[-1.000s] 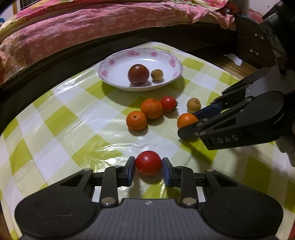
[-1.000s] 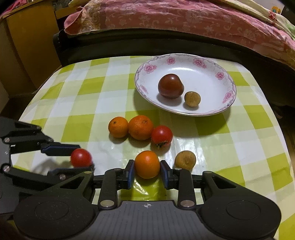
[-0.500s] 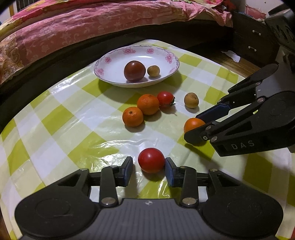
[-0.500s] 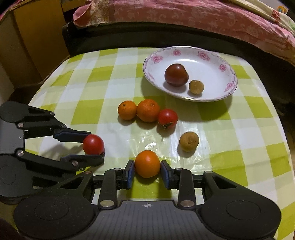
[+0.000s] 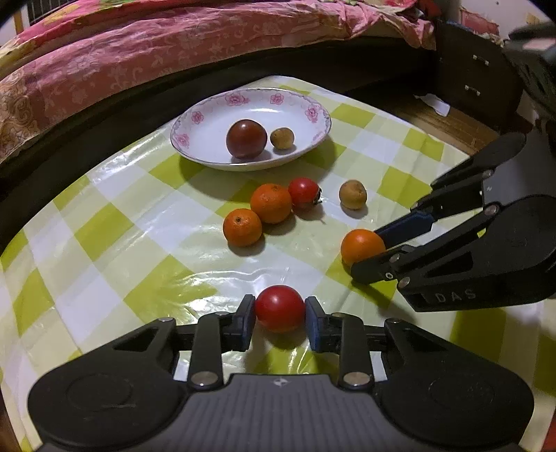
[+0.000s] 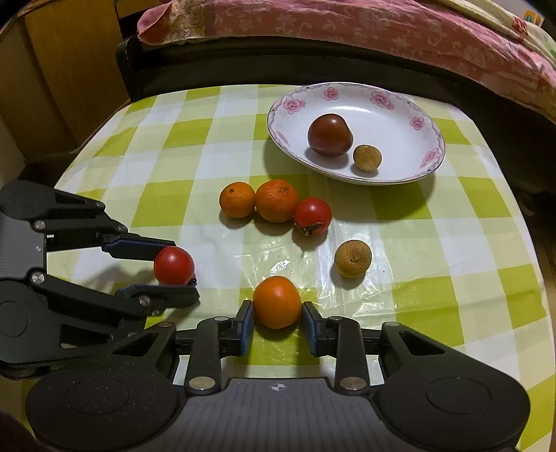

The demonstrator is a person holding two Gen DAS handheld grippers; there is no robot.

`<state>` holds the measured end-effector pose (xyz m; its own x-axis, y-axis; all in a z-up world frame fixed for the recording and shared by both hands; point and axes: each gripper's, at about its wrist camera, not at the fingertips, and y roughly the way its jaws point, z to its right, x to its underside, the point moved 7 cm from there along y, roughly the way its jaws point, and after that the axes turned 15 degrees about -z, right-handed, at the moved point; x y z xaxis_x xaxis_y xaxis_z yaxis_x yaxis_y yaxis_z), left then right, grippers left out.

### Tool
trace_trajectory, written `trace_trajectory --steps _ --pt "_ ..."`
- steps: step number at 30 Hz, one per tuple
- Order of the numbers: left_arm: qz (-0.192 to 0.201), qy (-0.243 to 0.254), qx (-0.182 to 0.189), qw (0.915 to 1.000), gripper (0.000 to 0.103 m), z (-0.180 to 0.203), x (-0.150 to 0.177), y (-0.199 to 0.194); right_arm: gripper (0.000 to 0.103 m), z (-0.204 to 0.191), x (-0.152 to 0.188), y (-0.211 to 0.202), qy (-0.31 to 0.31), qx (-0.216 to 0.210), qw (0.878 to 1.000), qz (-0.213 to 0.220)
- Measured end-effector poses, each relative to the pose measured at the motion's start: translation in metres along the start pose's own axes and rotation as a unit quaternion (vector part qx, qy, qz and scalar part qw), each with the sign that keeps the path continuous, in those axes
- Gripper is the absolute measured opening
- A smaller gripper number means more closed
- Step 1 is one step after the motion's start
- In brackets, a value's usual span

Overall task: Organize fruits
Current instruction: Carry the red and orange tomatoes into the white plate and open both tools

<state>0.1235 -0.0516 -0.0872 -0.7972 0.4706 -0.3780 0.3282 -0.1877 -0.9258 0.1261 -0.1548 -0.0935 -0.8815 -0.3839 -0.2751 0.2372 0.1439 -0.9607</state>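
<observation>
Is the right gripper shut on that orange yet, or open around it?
Shut on it: the right gripper has both pads against the orange.

Each wrist camera sits behind its own hand-held gripper, close above the table (image 5: 104, 243), angled down toward the bed (image 6: 347, 31). Both views share the plate (image 5: 208, 118) and the loose fruit.

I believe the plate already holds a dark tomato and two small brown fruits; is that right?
Not quite: the plate holds the dark tomato and only one small brown fruit. The other brown fruit lies on the tablecloth, as the right wrist view shows.
</observation>
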Motion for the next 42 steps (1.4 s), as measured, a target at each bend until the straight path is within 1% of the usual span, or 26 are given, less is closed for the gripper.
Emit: trace_trajectory --steps 6,13,23,30,36,38,42 --pt "0.013 -0.013 0.003 0.9998 0.037 -0.004 -0.011 -0.008 0.026 0.004 0.000 -0.005 0.012 -0.010 1.000 0.003" --pt "0.030 -0.021 -0.002 0.9993 0.038 -0.007 -0.031 -0.015 0.026 0.006 -0.012 -0.020 0.019 -0.026 0.999 0.030" --pt "0.043 -0.023 -0.015 0.9987 0.037 -0.006 -0.054 -0.018 0.026 0.019 -0.025 -0.031 0.034 -0.025 0.998 0.053" --pt "0.063 -0.030 -0.034 0.9970 0.037 -0.011 -0.085 -0.023 0.026 0.033 -0.041 -0.041 0.052 -0.022 0.996 0.076" --pt "0.066 -0.039 -0.041 0.9962 0.037 -0.018 -0.106 -0.013 0.026 0.053 -0.060 -0.044 0.070 -0.016 0.993 0.091" --pt "0.064 -0.040 -0.045 0.9961 0.037 -0.021 -0.111 -0.007 0.026 0.059 -0.066 -0.040 0.074 -0.012 0.993 0.093" --pt "0.058 -0.045 -0.041 0.9964 0.037 -0.027 -0.116 0.002 0.026 0.068 -0.079 -0.028 0.084 -0.007 0.993 0.088"
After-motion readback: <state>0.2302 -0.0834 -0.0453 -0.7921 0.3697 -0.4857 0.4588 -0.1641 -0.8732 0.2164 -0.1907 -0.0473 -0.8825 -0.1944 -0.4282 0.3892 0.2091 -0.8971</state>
